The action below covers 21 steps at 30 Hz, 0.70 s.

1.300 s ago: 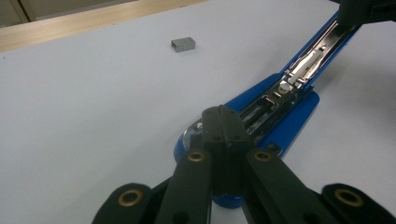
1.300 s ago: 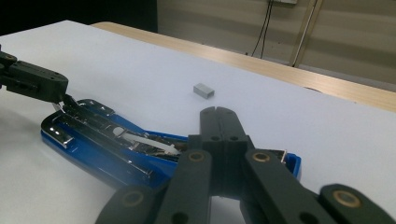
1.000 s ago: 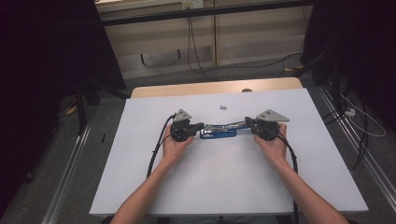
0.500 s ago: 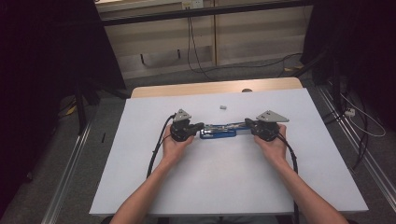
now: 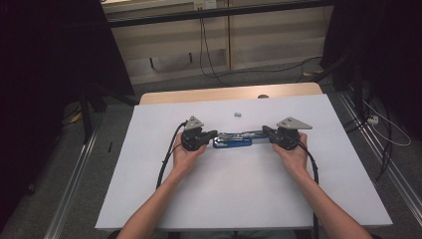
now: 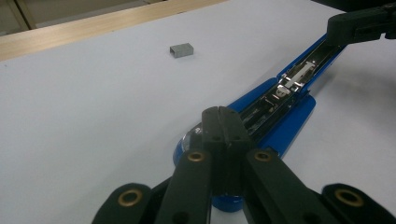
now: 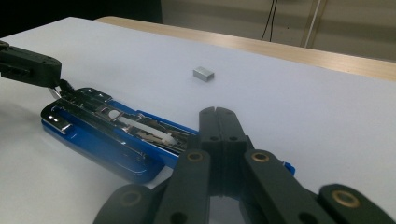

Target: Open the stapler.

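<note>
Your left claw [image 5: 213,134] and right claw [image 5: 266,131], both closed tight, sit at each end of the opened blue stapler [image 5: 234,140]. Nothing has moved.

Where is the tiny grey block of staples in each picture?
High view: the small grey block of metal staples lies on the white table, just beyond the open blue stapler.
Left gripper view: upper middle, left of the stapler.
Right gripper view: upper centre, beyond the stapler.
Shared landmark: the stapler.
</note>
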### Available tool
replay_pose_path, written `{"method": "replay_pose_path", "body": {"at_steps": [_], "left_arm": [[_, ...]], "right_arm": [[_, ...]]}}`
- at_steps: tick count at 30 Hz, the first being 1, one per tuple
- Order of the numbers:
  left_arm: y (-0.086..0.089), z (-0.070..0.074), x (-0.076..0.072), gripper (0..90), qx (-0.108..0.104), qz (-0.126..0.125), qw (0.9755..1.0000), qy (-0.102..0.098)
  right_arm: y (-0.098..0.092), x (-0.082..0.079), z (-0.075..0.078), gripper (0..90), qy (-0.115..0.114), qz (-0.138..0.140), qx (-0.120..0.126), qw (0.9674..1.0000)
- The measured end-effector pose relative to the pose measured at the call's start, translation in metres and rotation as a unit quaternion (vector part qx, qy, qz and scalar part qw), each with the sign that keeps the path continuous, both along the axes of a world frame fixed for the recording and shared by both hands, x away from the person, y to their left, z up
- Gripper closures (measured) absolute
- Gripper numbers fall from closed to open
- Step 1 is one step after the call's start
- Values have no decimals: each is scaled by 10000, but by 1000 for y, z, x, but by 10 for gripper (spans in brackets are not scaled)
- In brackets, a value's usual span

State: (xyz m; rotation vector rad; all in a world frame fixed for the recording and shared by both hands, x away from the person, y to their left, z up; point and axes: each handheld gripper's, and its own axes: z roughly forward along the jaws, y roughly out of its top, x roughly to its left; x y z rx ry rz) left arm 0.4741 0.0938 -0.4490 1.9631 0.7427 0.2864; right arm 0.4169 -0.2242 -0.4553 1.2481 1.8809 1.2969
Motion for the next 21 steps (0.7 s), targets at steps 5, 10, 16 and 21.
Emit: {"method": "replay_pose_path", "body": {"at_steps": [5,10,16,21], "left_arm": [[-1,2,-1,900,-10,-21,10000,-89],[-1,3,-2,900,-6,-19,9999,-127],[-1,7,-6,815,28,85,9997,-221],[5,11,-5,744,-135,157,9997,-160]], "right_arm": [[1,-1,0,900,6,35,-3,10000],[0,-1,2,879,-18,30,2,10000],[1,-2,5,818,-135,165,27,9998],[2,-3,6,756,-131,237,40,9996]]}}
